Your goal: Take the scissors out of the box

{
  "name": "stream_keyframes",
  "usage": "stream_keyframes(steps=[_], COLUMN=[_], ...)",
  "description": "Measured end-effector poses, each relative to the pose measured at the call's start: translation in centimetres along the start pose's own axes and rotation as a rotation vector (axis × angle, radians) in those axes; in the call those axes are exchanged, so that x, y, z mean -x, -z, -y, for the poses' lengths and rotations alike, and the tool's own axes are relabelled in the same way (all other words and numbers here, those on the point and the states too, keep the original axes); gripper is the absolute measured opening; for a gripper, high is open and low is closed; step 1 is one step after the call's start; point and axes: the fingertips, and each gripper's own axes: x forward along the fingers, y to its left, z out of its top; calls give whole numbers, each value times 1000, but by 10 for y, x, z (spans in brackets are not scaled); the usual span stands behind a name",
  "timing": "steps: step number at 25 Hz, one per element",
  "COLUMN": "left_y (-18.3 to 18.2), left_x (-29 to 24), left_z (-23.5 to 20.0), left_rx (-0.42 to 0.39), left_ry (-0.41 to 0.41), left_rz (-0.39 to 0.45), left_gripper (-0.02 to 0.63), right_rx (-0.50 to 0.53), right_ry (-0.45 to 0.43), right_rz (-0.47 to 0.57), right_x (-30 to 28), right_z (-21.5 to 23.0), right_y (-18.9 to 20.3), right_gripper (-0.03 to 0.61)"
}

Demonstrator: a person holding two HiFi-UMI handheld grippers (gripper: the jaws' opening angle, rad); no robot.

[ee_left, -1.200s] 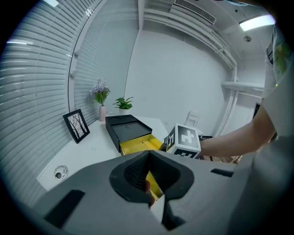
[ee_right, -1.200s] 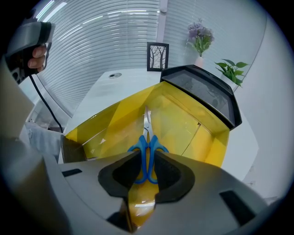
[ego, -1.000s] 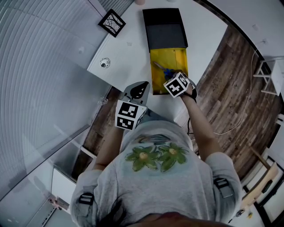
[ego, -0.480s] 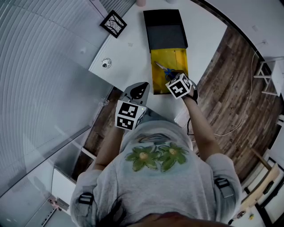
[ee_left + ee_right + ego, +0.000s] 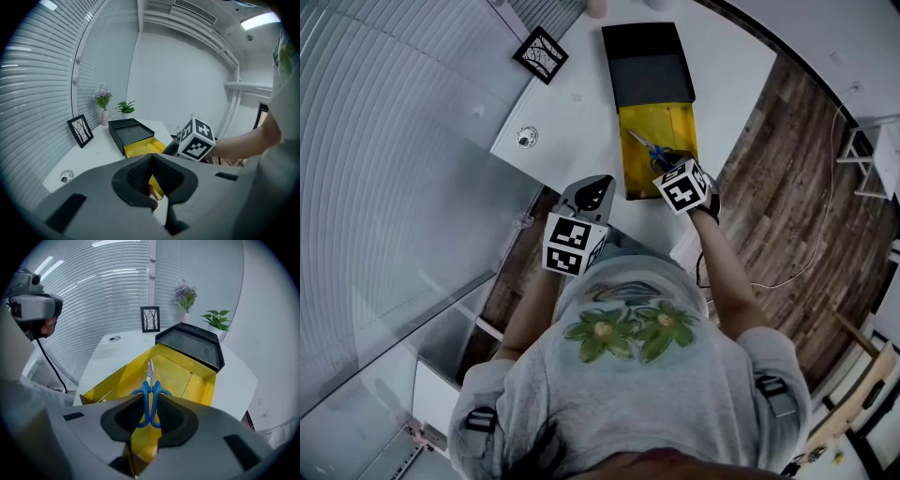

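Blue-handled scissors (image 5: 150,397) sit upright between the jaws of my right gripper (image 5: 150,408), which is shut on their handles; the steel blades point away over the box. The head view shows the scissors (image 5: 643,143) above the open yellow box (image 5: 667,127), which slides out of a black case (image 5: 649,58) on the white table, with the right gripper (image 5: 664,161) at the box's near end. My left gripper (image 5: 592,190) hangs off the table's near edge, left of the box. In its own view the left gripper (image 5: 150,165) has its jaws together and holds nothing.
A framed tree picture (image 5: 540,52) and a small round metal object (image 5: 525,138) lie on the white table (image 5: 581,103) left of the box. A flower vase (image 5: 185,296) and a potted plant (image 5: 216,318) stand behind the black case. Blinds run along the left; wooden floor lies to the right.
My right gripper has drawn back a little toward the person, and the scissors show more fully above the yellow box. The left gripper has hardly moved.
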Motion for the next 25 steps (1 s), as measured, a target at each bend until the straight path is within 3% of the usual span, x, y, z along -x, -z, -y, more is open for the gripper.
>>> stream_keyframes(steps=[13, 25], left_y=[1, -2], left_x=[7, 9], left_z=[1, 0], left_rx=[-3, -9], left_ry=[13, 17], left_rz=[12, 21], left_gripper=[6, 7], right_rx=[-50, -29], right_ry=[22, 54], right_rz=[83, 172], right_x=[25, 60], right_z=[-5, -11], right_y=[-9, -29], right_gripper=[86, 86])
